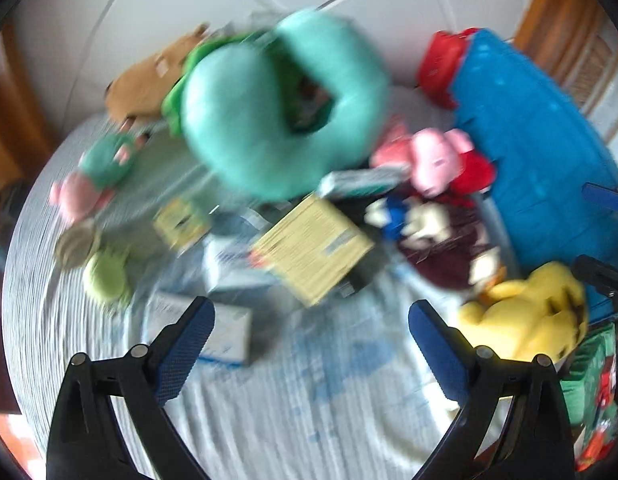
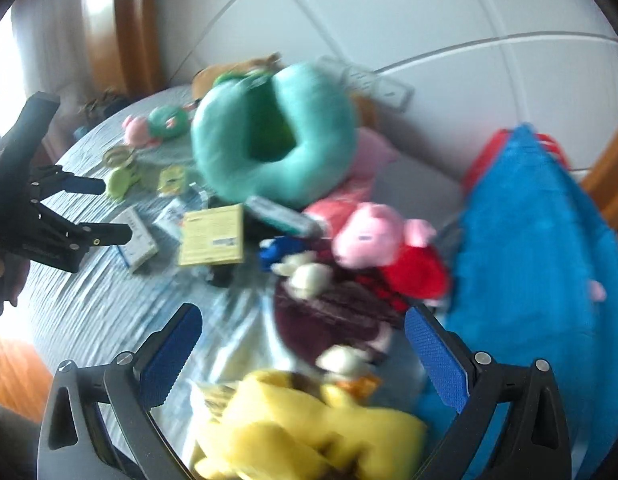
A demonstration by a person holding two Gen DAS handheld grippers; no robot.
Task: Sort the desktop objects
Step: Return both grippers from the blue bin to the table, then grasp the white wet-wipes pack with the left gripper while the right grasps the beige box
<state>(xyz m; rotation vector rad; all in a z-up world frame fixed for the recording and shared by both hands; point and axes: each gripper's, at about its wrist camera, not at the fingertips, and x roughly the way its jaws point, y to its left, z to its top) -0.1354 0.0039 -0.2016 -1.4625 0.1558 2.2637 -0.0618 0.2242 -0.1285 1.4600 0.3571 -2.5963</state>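
You can read nothing here; the yellow box (image 1: pixel 313 248) at the centre of the left wrist frame carries lines of print, blurred beyond reading; the white boxes (image 1: pixel 229 268) just left of it show blue marks, equally illegible.

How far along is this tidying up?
Barely started, by the look of it. Nothing looks sorted: the teal neck pillow, pink pig, yellow plush and yellow box lie jumbled on the cloth. Nothing is in hand: the left hand-held gripper and the right hand-held gripper both stand open. All the sorting remains. The blue basket may be for the toys.
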